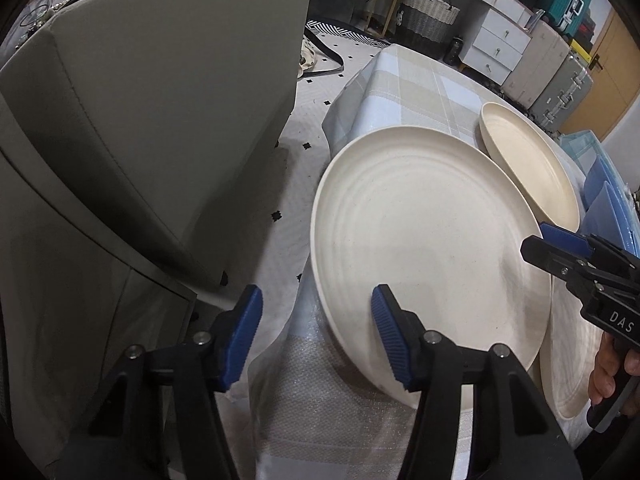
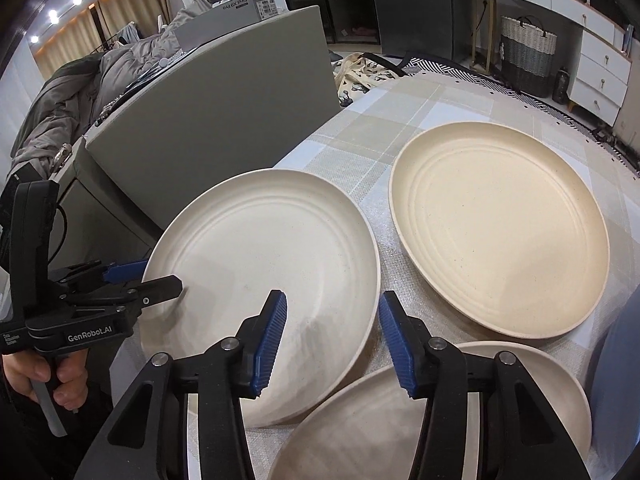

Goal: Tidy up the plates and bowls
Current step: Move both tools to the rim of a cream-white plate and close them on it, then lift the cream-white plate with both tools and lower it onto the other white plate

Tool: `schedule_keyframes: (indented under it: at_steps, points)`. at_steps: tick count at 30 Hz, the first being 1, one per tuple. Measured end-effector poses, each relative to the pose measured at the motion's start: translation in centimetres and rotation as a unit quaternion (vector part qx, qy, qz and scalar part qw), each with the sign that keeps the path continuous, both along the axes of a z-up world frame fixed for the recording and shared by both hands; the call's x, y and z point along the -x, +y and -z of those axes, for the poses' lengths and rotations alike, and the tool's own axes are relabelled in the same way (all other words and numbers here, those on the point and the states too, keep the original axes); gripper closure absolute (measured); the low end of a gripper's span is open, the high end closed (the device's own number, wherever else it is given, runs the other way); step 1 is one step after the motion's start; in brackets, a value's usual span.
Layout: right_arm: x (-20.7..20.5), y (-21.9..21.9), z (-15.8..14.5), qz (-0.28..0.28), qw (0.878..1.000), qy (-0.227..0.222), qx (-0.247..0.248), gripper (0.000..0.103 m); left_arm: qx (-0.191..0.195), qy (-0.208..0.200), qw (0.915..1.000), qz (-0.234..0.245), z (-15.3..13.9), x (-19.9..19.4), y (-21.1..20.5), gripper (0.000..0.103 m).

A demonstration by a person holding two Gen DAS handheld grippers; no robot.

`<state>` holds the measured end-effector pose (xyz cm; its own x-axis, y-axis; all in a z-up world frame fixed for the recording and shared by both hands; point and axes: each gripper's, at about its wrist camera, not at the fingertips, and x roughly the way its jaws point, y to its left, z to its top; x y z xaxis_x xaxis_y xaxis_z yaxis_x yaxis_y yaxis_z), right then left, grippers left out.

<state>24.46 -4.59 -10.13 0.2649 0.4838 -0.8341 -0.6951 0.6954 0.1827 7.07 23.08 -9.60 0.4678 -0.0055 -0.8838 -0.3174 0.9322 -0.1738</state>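
Now both grippers, left (image 1: 316, 336) and right (image 2: 332, 344), straddle opposite rims of the white plate (image 1: 432, 240) with jaws spread, not pinching.

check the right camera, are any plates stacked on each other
No, the three plates lie side by side on the tablecloth.

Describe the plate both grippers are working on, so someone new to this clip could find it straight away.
On the checked tablecloth, three pale plates lie together. The white ridged plate is nearest the grey chair, jutting past the table's edge. Unlike the yellower cream plate behind it, both the left gripper and the right gripper straddle its rim.
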Motion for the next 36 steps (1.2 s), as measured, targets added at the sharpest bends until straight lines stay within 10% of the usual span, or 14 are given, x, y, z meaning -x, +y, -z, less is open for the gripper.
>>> schedule_keyframes:
  at_steps: [11, 36]
  points:
    - [-0.2, -0.2, 0.8, 0.010, 0.999, -0.019, 0.031, 0.080, 0.006, -0.008, 0.9998, 0.020, -0.4, -0.1, -0.7, 0.086]
    - [0.9, -1.3, -1.1, 0.013, 0.998, -0.047, 0.025, 0.092, -0.023, -0.039, 0.9990, 0.003, -2.8, 0.8, -1.3, 0.089]
